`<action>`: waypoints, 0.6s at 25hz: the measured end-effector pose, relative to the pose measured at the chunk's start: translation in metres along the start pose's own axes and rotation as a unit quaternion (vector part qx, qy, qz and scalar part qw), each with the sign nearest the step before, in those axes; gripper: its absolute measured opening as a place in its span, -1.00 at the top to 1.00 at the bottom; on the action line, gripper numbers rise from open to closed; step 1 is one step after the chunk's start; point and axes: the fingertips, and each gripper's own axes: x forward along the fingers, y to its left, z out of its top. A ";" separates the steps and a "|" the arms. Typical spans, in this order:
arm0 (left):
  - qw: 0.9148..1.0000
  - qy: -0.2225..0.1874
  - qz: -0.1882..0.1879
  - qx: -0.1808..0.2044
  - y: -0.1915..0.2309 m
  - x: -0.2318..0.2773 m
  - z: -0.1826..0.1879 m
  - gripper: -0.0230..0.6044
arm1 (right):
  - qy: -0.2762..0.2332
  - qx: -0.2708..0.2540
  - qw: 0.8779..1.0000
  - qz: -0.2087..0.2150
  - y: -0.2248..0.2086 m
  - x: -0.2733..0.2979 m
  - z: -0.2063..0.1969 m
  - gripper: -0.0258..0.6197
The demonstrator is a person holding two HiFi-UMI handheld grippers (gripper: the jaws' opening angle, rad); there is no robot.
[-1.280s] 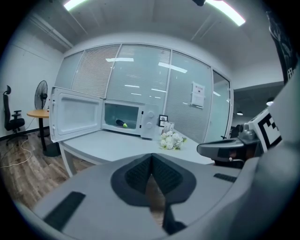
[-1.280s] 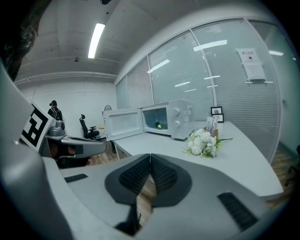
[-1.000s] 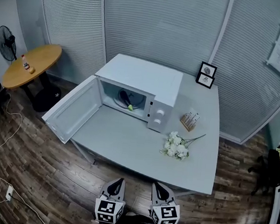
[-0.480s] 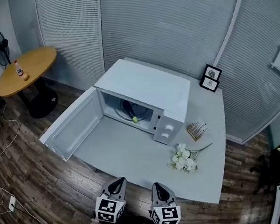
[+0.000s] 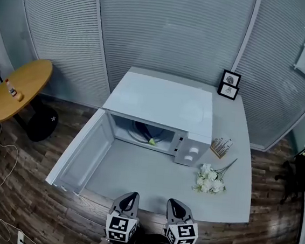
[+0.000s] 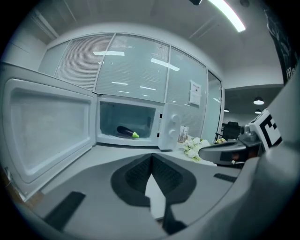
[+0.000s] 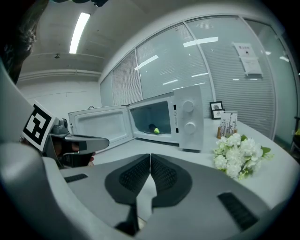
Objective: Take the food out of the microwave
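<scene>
Inside the microwave [image 5: 163,101] lies the food [image 6: 126,132], dark with a green tip, not yet touched. The door [image 5: 81,152] stands wide open, so the way in looks free. The left tool [image 5: 129,197] and right tool [image 5: 176,204] are both pressed together and empty, held side by side at the near edge of the bench [image 5: 152,175], probably just for the approach.

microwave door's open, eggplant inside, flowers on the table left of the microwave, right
Not quite. The flowers lie to the right of the microwave, not the left, as the head view shows. The door is open and the eggplant is inside.
</scene>
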 end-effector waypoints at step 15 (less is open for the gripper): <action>1.000 -0.005 -0.009 -0.005 0.055 0.014 0.012 0.90 | 0.007 0.013 1.000 -0.021 0.016 0.048 0.015 0.91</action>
